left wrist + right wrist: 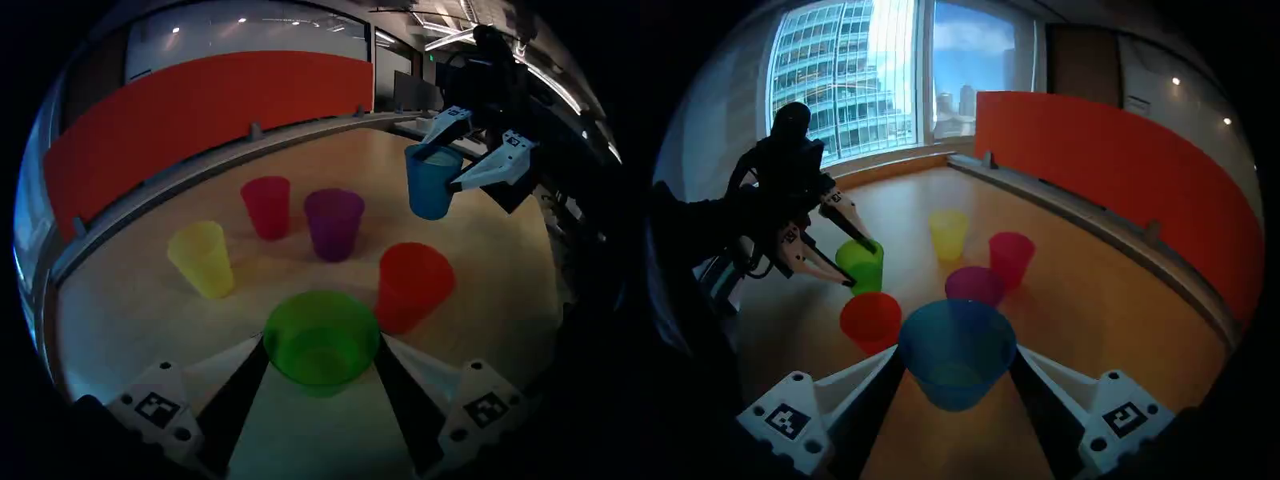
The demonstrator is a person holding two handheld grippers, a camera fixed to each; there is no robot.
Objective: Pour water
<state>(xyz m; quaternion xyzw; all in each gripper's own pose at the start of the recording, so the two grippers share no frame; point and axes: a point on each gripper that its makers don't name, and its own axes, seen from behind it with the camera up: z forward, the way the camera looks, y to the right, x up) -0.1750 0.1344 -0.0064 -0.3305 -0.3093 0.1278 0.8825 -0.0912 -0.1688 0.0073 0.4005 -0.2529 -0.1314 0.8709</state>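
In the left gripper view my left gripper (pixel 322 352) is shut on a green cup (pixel 322 340), held upright just above the wooden table (pixel 480 272). Farther off, the right gripper (pixel 454 160) holds a blue cup (pixel 430 182) in the air. In the right gripper view my right gripper (pixel 957 360) is shut on that blue cup (pixel 957 350), with a little liquid at its bottom. Across from it the left gripper (pixel 862 260) grips the green cup (pixel 862 266). Between them stand a red cup (pixel 412 284), a purple cup (pixel 334 222), a pink cup (pixel 267 206) and a yellow cup (pixel 202 258).
An orange partition (pixel 200 112) with a grey ledge runs along the table's far edge. Large windows (pixel 856 80) lie behind the left gripper in the right gripper view. Bare tabletop (pixel 1120 336) spreads to the right of the cups. A person's dark sleeve (pixel 688 224) holds the left gripper.
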